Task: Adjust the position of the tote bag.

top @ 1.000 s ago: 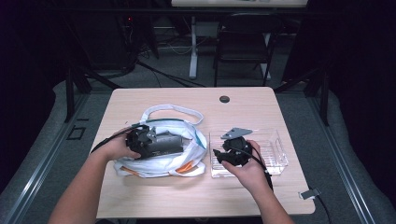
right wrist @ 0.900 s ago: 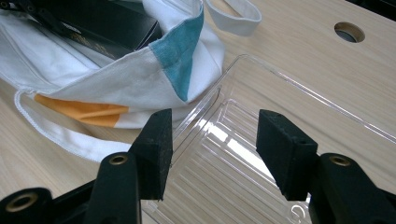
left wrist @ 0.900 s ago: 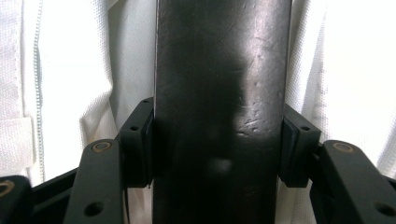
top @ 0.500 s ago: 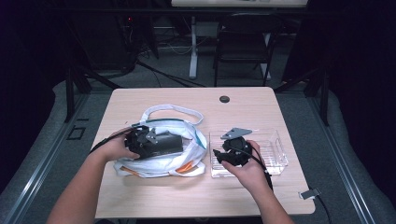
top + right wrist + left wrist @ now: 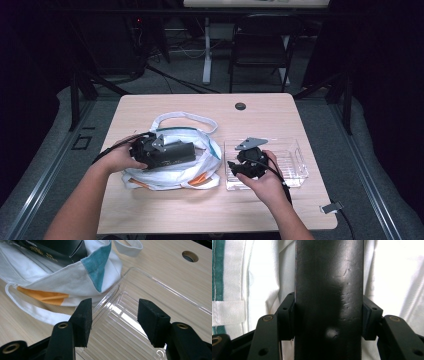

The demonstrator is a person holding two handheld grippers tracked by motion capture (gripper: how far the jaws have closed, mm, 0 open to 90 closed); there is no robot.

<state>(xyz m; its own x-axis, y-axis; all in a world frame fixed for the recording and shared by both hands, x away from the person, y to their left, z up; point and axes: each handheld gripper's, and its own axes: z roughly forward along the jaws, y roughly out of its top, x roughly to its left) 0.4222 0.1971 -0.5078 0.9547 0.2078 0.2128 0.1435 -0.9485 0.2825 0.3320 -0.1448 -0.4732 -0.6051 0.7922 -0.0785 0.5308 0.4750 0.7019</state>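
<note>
Left jaws clamped on a long black box (image 5: 329, 300), one pad against each side face, inside the mouth of a white cloth bag (image 5: 172, 170) with teal and orange panels. Right jaws apart with nothing between them, poised over the near left corner of a clear plastic tray (image 5: 295, 165) just beside the bag on the table (image 5: 260, 115).

Left gripper (image 5: 150, 151) lying level over the bag, box pointing toward the tray; right gripper (image 5: 248, 167) parked low at the tray.

Likely step: drawing the box out of the bag for the tray. Best done by holding the grip square and firm, lifting until clear of the bag's rim and handles, avoiding a snag on the cloth. Worth pinning the bag or steadying the tray with the free right jaws.
</note>
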